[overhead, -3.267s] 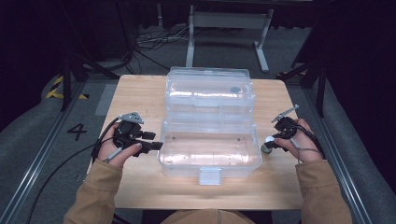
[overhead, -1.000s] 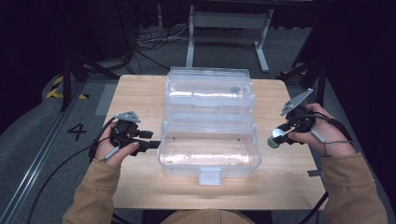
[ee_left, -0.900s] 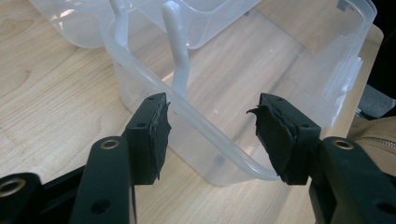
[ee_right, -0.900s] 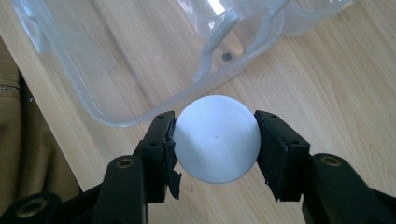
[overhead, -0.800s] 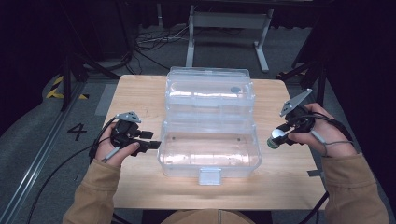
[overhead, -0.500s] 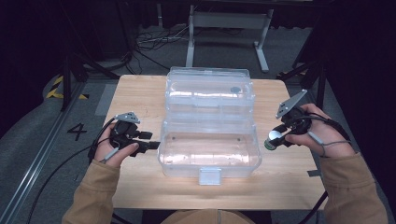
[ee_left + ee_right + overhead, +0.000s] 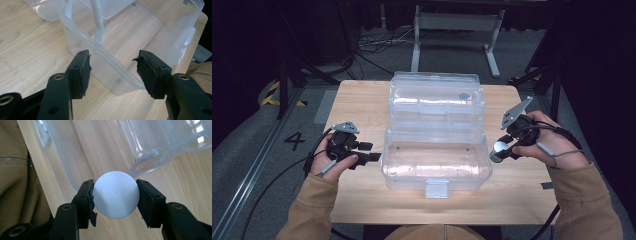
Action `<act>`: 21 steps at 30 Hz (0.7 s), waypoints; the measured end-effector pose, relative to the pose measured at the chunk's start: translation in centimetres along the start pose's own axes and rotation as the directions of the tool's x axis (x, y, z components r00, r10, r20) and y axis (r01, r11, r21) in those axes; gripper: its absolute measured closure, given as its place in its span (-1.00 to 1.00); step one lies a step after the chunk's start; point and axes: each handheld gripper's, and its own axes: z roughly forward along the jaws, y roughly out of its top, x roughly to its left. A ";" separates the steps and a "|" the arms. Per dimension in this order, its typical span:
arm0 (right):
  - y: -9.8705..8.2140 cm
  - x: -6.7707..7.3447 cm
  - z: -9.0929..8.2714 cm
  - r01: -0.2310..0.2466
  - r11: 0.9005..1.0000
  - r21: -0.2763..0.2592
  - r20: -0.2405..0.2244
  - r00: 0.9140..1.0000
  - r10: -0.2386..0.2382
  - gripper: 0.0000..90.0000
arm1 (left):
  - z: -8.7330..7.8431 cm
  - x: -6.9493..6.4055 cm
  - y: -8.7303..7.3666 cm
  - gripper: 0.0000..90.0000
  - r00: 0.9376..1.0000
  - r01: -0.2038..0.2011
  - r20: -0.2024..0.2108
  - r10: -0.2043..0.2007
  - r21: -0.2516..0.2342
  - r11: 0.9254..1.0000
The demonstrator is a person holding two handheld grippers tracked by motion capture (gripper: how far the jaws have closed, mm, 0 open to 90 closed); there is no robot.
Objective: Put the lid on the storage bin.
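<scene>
A clear plastic box (image 7: 436,161) stands open in the middle of the wooden table (image 7: 362,105), its lid (image 7: 437,97) folded back behind it. My left gripper (image 7: 373,152) is open at the box's left end. In the left gripper view the box rim (image 7: 120,68) runs across the gap between the left gripper's (image 7: 112,71) jaws, and the pads do not touch it. My right gripper (image 7: 499,151) is shut on a white ball (image 7: 499,147) just off the box's right end. The ball (image 7: 116,194) sits squeezed between both pads.
A latch tab (image 7: 436,189) sticks out from the box's near side. The table's near edge lies close to the person's tan sleeves (image 7: 584,200). Beyond the far edge are cables and a metal stand (image 7: 452,25) on the floor.
My right gripper has drifted a little to the left, toward the box's right end, with the ball still in it. The left gripper has stayed where it was.
</scene>
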 end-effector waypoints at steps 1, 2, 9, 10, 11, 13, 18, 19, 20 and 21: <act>0.1 0.2 0.0 0.002 1.000 0.003 -0.004 1.000 -0.002 0.12 | 0.0 0.0 0.0 -0.01 1.000 -0.001 0.001 0.001 0.001 1.000; 0.3 0.3 0.0 0.007 1.000 0.004 -0.007 1.000 -0.007 0.12 | 0.1 0.0 0.0 -0.01 1.000 -0.002 0.001 0.002 0.000 1.000; 0.9 0.9 0.2 0.041 0.999 0.004 -0.019 0.999 -0.041 0.12 | 0.1 0.0 0.1 -0.02 1.000 -0.002 0.004 0.002 0.002 1.000; 1.0 1.0 0.3 0.048 0.999 0.002 -0.022 0.999 -0.048 0.12 | 0.1 0.1 0.1 -0.02 1.000 -0.003 0.005 0.003 0.002 1.000; 1.0 1.0 0.3 0.048 0.999 0.002 -0.022 0.999 -0.048 0.12 | 0.1 0.1 0.1 -0.02 1.000 -0.003 0.005 0.003 0.002 1.000; 1.2 1.1 0.4 0.055 0.998 0.003 -0.028 0.998 -0.055 0.12 | 0.1 0.1 0.2 -0.02 1.000 -0.005 0.005 0.005 0.002 1.000; 1.5 1.4 0.7 0.075 0.997 0.006 -0.036 0.997 -0.075 0.12 | 0.2 0.1 0.2 -0.02 1.000 -0.002 0.007 0.002 0.003 1.000; 1.5 1.5 0.8 0.080 0.997 0.000 -0.038 0.996 -0.080 0.12 | 0.3 0.1 0.3 -0.02 1.000 -0.002 0.008 0.002 0.003 1.000; 1.5 1.5 0.8 0.080 0.997 0.000 -0.038 0.996 -0.080 0.12 | 0.3 0.1 0.3 -0.02 1.000 -0.002 0.008 0.002 0.003 1.000; 1.6 1.5 0.8 0.077 0.997 0.000 -0.043 0.996 -0.077 0.12 | 0.3 0.1 0.3 -0.02 1.000 -0.005 0.008 0.005 0.004 1.000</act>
